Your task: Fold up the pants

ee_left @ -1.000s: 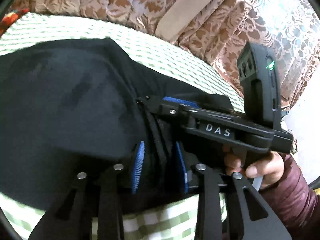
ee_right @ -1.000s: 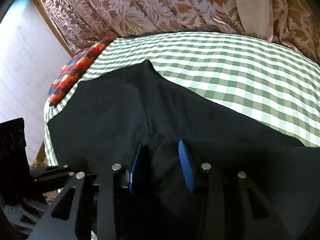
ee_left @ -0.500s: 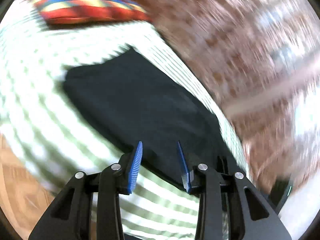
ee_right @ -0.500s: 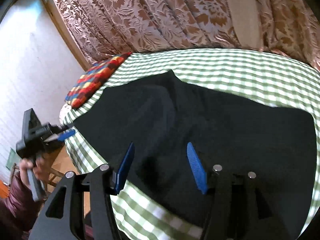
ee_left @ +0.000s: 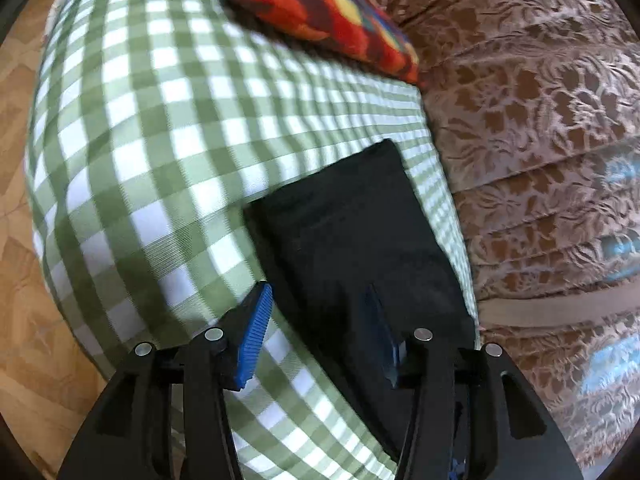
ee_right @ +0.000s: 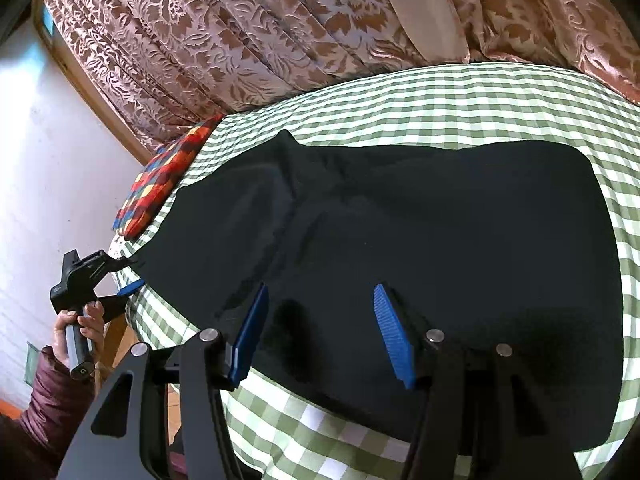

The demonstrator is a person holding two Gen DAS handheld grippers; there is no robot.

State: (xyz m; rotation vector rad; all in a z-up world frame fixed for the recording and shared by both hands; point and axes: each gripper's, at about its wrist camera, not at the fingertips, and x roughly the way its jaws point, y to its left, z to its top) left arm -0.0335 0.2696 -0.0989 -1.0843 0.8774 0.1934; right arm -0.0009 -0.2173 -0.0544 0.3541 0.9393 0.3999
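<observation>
Lying folded on the green-checked bed, the black pants await another fold, likely needing the left gripper and right gripper, both jaws apart and empty, to pinch an end.

pants on bed | pillow on bed, left of pants | curtain behind bed | left gripper at pants' left edge | right gripper over pants' near edge
</observation>
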